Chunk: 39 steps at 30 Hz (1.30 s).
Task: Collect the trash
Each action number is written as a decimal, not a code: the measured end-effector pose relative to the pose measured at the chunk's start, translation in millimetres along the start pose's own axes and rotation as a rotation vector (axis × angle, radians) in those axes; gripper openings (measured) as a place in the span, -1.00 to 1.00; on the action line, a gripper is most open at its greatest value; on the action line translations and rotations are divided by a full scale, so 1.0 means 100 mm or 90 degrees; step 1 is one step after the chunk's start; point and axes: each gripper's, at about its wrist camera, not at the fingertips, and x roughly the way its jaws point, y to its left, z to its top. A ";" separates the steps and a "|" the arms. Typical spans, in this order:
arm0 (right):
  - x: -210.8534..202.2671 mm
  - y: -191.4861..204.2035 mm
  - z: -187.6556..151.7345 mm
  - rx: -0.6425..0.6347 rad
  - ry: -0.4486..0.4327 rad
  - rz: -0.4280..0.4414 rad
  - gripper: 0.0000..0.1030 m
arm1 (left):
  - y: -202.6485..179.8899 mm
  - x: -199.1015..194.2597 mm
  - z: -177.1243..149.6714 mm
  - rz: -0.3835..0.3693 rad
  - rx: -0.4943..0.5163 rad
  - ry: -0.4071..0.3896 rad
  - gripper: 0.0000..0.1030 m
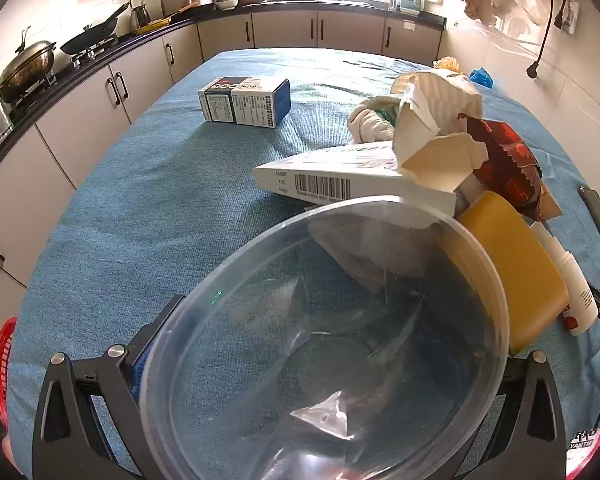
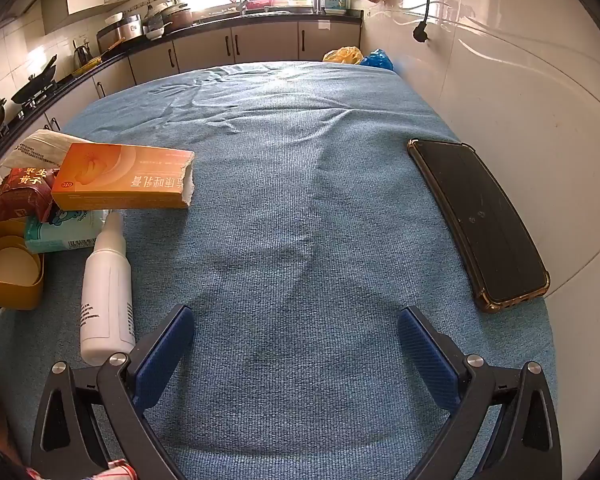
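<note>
Right gripper (image 2: 296, 354) hanging wide open over bare blue tablecloth (image 2: 300, 184), nothing between the 2 blue pads (image 2: 164, 356).

Trash heap off to the left: orange box (image 2: 124, 176) on top, red snack wrapper (image 2: 18, 194) beside it, white bottle (image 2: 108, 292) lying near the left finger, yellow tub (image 2: 12, 292) at the edge. Black phone (image 2: 480, 220) over on the right.

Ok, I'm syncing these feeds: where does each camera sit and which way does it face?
Left wrist: on the left gripper, tilted down at the clear bowl between its fingers, trash pile beyond.
Right wrist: on the right gripper, tilted down at blue cloth between its open fingers.
Both show the white bottle and yellow tub.
</note>
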 end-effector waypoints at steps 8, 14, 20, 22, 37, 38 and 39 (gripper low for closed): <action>0.00 -0.01 0.00 0.005 0.005 0.006 1.00 | 0.00 0.01 0.00 -0.002 -0.001 0.008 1.00; 0.00 0.00 0.00 0.004 0.004 0.005 1.00 | 0.00 -0.01 -0.02 -0.002 -0.001 0.008 1.00; 0.00 0.00 0.01 0.004 0.004 0.005 1.00 | 0.01 0.01 0.01 -0.002 -0.002 0.009 1.00; 0.00 0.00 0.00 0.004 0.003 0.005 1.00 | 0.00 0.01 0.00 -0.002 -0.001 0.009 1.00; -0.01 0.00 0.00 0.005 0.001 0.007 1.00 | 0.00 0.00 0.00 -0.003 -0.002 0.009 1.00; -0.01 0.00 0.00 0.005 0.001 0.007 1.00 | 0.00 0.01 0.00 -0.002 -0.002 0.009 1.00; -0.01 0.00 0.00 0.005 0.001 0.007 1.00 | 0.00 0.00 0.00 -0.002 -0.002 0.009 1.00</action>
